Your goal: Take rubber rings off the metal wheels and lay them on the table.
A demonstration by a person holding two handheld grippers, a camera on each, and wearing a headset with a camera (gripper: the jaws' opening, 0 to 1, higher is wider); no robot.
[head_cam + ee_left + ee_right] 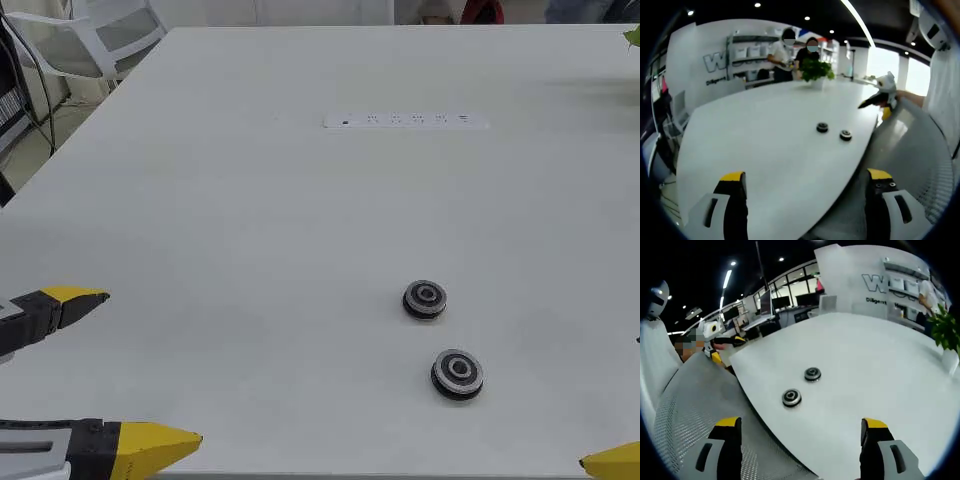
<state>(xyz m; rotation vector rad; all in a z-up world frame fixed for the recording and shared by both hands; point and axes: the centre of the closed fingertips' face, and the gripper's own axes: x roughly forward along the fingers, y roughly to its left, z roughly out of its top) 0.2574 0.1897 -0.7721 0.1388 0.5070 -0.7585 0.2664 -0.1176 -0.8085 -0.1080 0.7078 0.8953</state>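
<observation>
Table: a broad white table (250, 220) with a rounded edge spreads out in front of you, matte and evenly lit.
Power strip: a long white power strip (405, 121) lies flat on the table's far half, straight ahead of you.
Chair: a white chair (100, 40) with a mesh back stands past the table's far left corner.
Plant: a leafy green plant (815, 70) in a white pot stands at one end of the table.
Wall: a white wall (695, 65) carries large grey letters, partly hidden.
Shelves: shelves (755, 47) with white boxes run beside the lettering.
People: two people (785, 52) stand behind the plant.
Ceiling: the dark ceiling (805, 15) has small round spotlights and one long light strip (857, 22).
Windows: tall bright windows (890, 65) let in daylight at the room's side.
</observation>
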